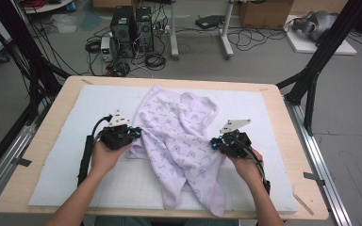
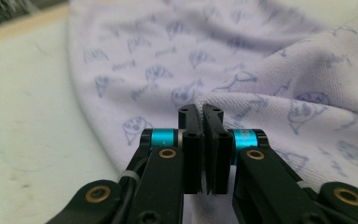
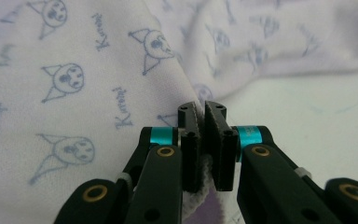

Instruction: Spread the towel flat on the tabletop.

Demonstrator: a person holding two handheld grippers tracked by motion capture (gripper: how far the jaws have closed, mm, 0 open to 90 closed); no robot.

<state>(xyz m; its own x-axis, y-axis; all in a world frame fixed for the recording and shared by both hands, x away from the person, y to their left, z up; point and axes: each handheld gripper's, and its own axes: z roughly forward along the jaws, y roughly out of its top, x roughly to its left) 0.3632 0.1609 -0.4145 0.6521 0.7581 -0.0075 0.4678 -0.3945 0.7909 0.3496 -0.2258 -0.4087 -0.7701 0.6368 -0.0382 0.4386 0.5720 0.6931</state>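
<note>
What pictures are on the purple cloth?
Little blue cartoon faces with pointy ears, plus small words, on the pale lilac cloth. The right gripper view shows them best.

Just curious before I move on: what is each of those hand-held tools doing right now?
Left tool: closed on the edge of the pale lilac printed cotton garment.
Right tool: closed on the same garment's opposite edge.

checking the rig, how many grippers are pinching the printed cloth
2: the left gripper clamps the lilac printed cloth at its left edge, the right gripper at its right edge.

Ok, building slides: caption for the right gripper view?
Right gripper shut on the edge of a lilac printed cloth.
</note>
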